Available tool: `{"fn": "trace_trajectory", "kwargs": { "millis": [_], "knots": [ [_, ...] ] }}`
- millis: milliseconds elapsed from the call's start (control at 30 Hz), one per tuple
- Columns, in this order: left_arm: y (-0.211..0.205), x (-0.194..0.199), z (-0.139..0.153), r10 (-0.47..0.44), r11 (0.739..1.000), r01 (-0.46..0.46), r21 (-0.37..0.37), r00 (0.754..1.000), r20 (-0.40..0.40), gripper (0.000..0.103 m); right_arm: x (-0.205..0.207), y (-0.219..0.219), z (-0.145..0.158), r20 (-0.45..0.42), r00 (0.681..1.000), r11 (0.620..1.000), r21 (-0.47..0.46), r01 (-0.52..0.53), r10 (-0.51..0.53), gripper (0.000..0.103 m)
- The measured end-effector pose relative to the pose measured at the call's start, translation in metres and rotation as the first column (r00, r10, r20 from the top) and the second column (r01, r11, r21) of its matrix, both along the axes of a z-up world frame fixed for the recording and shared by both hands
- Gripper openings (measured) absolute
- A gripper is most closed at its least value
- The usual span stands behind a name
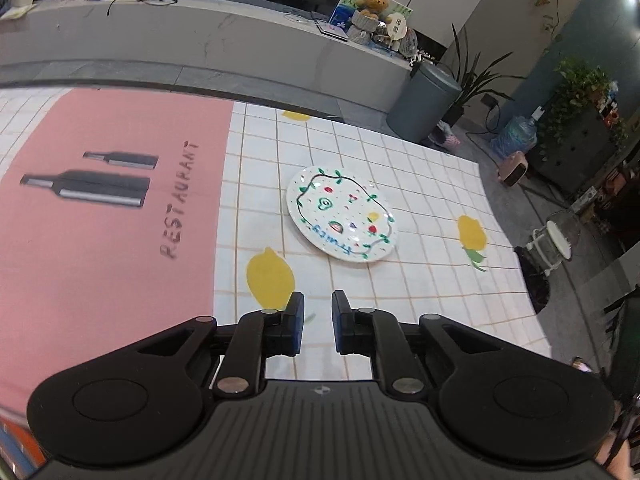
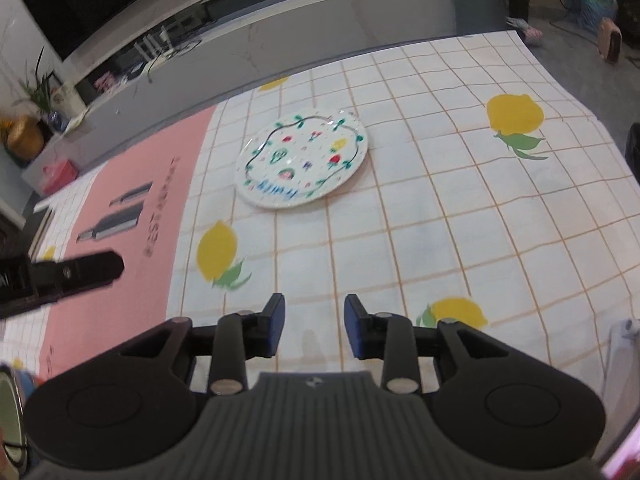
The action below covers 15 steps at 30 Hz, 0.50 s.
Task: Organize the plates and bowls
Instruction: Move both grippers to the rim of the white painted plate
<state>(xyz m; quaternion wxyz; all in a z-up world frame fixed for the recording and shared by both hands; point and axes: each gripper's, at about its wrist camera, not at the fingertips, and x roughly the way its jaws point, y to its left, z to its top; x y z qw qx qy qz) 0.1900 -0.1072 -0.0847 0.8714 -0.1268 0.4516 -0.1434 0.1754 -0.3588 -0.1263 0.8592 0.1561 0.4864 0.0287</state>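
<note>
Above the tablecloth (image 1: 420,184), both tools (image 1: 318,322) (image 2: 314,326) hover parted, facing the plate (image 1: 342,218).

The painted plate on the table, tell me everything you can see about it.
The painted plate is round, shallow and white, glossy like glazed ceramic. A dark wavy line with green leaves loops inside its rim, around small painted fruits and blue handwritten lettering. It lies flat and empty on the checked tablecloth, just right of the pink panel. Nothing else touches it: both grippers are open and short of it.
</note>
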Motion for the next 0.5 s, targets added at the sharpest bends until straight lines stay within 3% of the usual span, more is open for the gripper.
{"fn": "trace_trajectory", "kwargs": {
  "millis": [100, 500],
  "knots": [
    [-0.005, 0.015, -0.004, -0.006, 1.000, 0.005, 0.027, 1.000, 0.019, 0.020, 0.015, -0.007, -0.007, 0.007, 0.999, 0.999, 0.023, 0.037, -0.037, 0.034],
    [-0.001, 0.083, -0.039, 0.049, 0.999, -0.049, 0.001, 0.999, -0.002, 0.029, 0.064, -0.025, -0.029, 0.019, 0.987, 0.985, 0.068, 0.158, -0.159, 0.034]
  ]
}}
